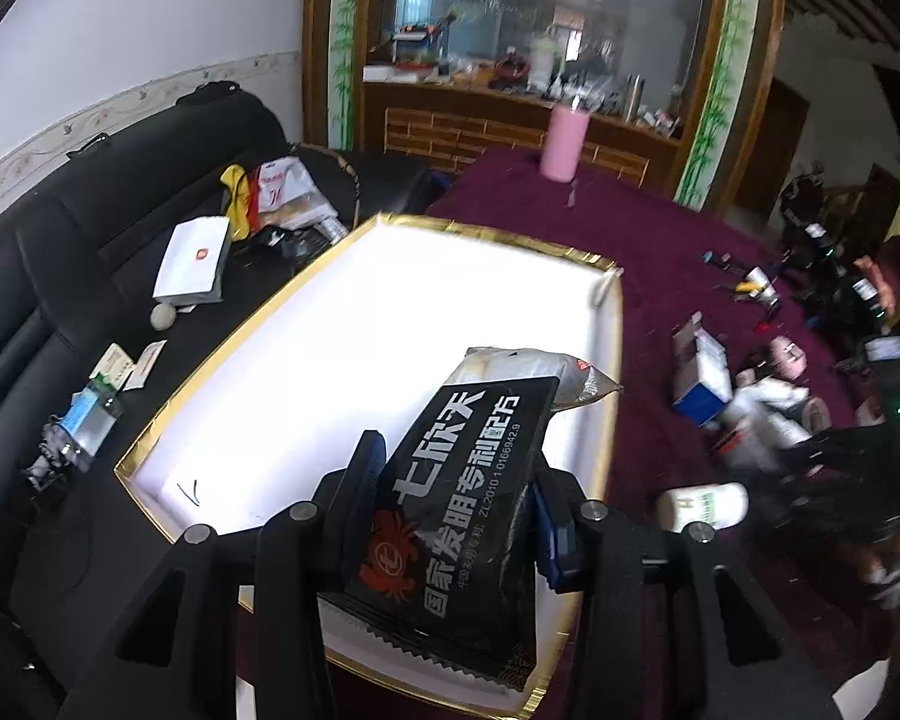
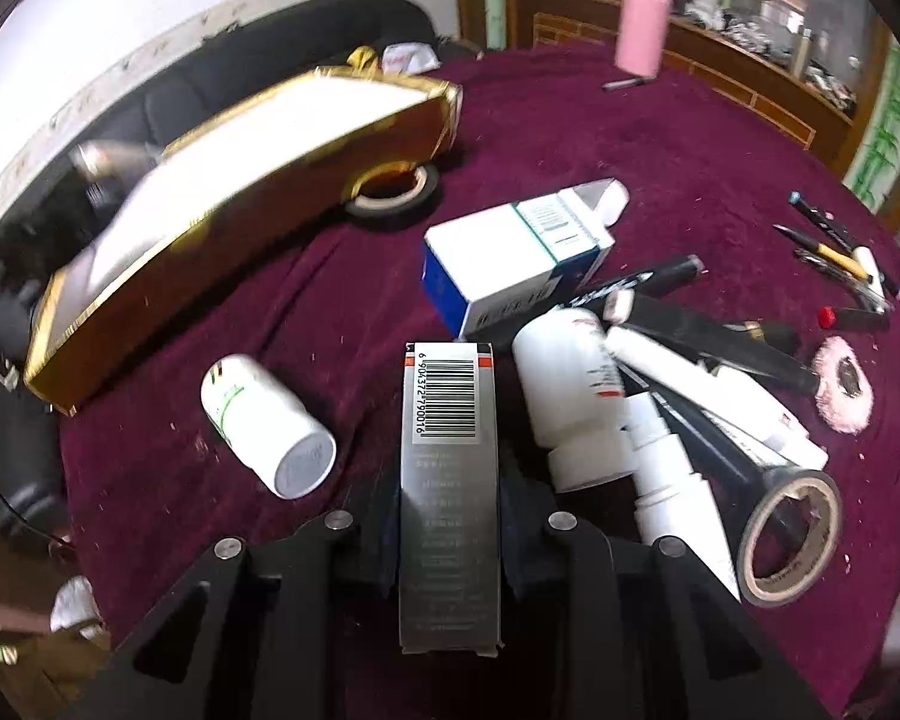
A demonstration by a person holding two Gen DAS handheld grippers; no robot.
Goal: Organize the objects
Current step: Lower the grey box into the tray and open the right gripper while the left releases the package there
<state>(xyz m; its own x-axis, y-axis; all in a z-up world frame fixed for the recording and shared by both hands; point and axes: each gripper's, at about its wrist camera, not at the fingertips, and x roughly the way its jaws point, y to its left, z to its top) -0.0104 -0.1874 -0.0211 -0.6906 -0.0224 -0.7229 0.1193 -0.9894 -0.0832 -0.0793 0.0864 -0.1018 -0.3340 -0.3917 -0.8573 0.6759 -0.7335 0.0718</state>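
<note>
Black packet (image 1: 462,516) clamped in left tongs (image 1: 456,510) over gold box (image 1: 606,372); right tongs (image 2: 450,516) clamped on grey carton (image 2: 450,480). Packet should be lowered flat before release.

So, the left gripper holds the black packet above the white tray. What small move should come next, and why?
Probably lower and release: the left gripper grips the black packet over the gold-rimmed white tray, where a pale packet already lies.

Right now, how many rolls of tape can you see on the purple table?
2: one tape roll beside the gold box, another tape roll at the pile's right edge. Others may be hidden.
</note>
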